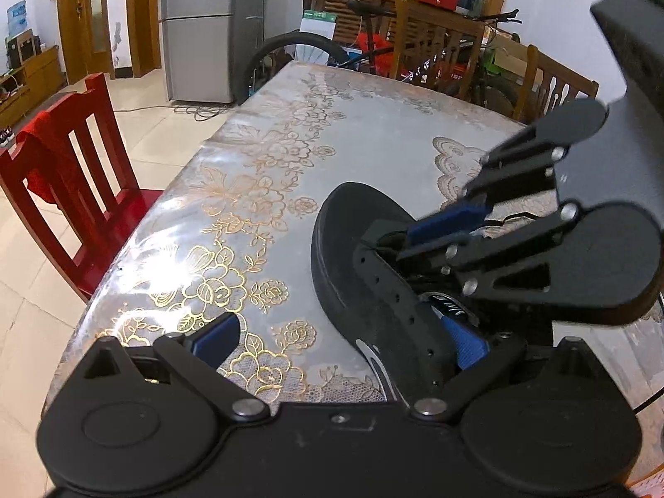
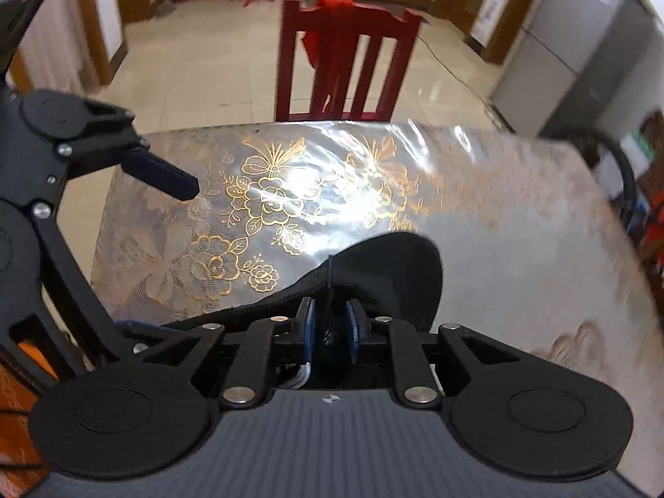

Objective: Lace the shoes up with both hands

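Note:
A black shoe (image 1: pixel 344 224) lies on the table with its opening towards me; in the right wrist view the shoe (image 2: pixel 394 265) fills the lower middle. My left gripper (image 1: pixel 344 338) is open wide and straddles the shoe's eyelet flap (image 1: pixel 394 290): one blue pad (image 1: pixel 469 344) is inside the shoe, the other (image 1: pixel 220 332) hangs over the table. My right gripper (image 2: pixel 331 323) sits over the shoe's throat with its pads a narrow gap apart. A thin black lace (image 2: pixel 330 278) rises between them, and they do not seem to press on it. From the left wrist view the right gripper (image 1: pixel 419 240) reaches in from the right.
The table (image 2: pixel 518 216) has a glossy clear cover over gold floral lace; its edge (image 1: pixel 137 249) runs close on the left. A red chair (image 1: pixel 74 174) stands beside it. Wooden chairs (image 1: pixel 431 41), a bicycle (image 1: pixel 290 50) and a fridge (image 1: pixel 199 29) stand beyond the far end.

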The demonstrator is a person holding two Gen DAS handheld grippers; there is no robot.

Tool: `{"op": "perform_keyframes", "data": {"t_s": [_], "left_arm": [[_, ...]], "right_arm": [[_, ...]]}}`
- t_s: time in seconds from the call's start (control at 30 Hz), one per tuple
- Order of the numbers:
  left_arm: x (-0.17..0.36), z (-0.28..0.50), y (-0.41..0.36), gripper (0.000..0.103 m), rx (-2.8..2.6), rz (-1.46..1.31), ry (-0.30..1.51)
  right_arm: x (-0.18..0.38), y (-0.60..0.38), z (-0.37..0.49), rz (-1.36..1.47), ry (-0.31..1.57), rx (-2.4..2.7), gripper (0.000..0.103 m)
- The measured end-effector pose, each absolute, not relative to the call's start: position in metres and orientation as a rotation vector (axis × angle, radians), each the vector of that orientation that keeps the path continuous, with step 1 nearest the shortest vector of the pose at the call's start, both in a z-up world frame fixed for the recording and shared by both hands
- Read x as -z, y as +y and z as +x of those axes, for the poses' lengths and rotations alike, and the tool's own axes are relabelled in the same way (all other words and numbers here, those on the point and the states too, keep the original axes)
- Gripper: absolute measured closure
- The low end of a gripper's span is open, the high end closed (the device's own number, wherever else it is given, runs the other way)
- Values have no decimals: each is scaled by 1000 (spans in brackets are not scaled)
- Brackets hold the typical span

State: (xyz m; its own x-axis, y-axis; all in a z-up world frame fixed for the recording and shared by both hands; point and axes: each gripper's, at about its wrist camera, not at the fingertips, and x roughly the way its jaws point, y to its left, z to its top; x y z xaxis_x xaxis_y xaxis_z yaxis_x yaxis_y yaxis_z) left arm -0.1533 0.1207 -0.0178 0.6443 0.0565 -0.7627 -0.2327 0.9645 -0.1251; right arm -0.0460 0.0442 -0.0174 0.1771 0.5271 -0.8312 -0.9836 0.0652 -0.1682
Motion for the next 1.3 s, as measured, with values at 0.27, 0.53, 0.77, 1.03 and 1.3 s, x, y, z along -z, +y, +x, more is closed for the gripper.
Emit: {"op": "perform_keyframes", "data": {"t_s": [0.27, 0.53, 0.77, 1.03, 1.3], "left_arm": [[18, -153, 121, 1, -155, -219, 859], [19, -153, 122, 1, -151, -226, 860], [20, -152, 122, 1, -149, -222, 860], [19, -151, 122, 1, -154, -216, 862], [17, -155, 122, 1, -187, -205, 850]], "right_arm": [[19, 63, -34, -959, 670, -1305, 86], [26, 77, -37, -1102, 675, -1348, 86], [32, 83, -39, -1100, 689, -1344, 91], [36, 79, -32, -1033, 736, -1275, 99], [34, 55, -44, -1026, 648, -1318, 101]]}}
